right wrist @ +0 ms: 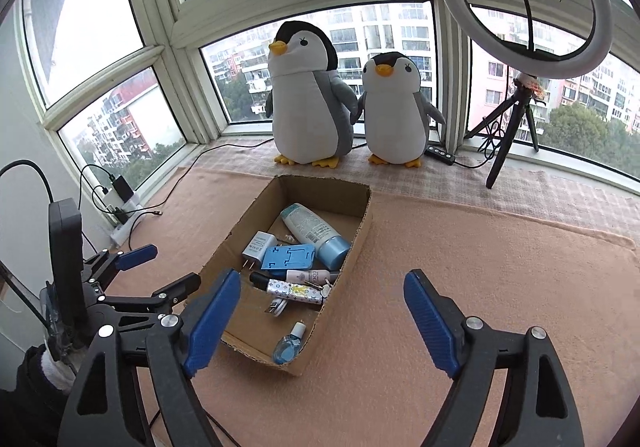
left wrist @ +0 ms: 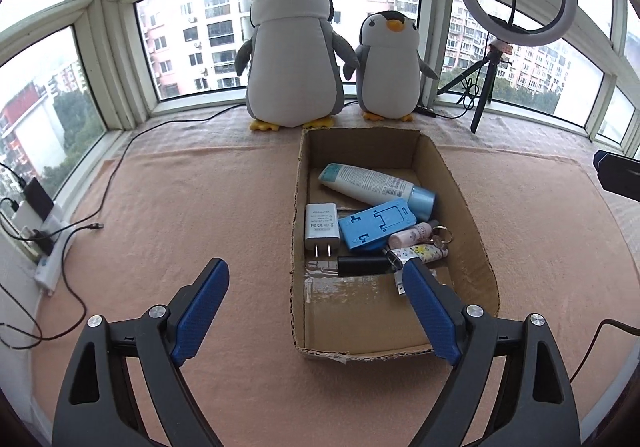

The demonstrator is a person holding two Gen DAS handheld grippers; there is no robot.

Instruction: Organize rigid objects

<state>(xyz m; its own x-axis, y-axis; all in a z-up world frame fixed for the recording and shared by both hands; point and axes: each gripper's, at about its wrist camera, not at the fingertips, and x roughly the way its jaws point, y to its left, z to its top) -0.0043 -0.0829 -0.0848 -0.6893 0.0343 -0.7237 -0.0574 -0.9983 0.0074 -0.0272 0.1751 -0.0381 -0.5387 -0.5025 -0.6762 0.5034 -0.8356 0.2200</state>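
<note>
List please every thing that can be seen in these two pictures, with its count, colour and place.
box: 1, brown cardboard, open, on the mat
mat: 1, pink, under the box
tube: 1, white with blue cap, in the box, far end
charger: 1, white, in the box
stand: 1, blue plastic, in the box, over the tube's cap end
small bottle: 1, blue, in the box, near corner
penguins: 2, grey and white plush, at the window
ring light: 1, white, on a black tripod, far right
power strip: 1, white, far left
left claw: 1, black with blue pads, open
right claw: 1, black with blue pads, open
</note>
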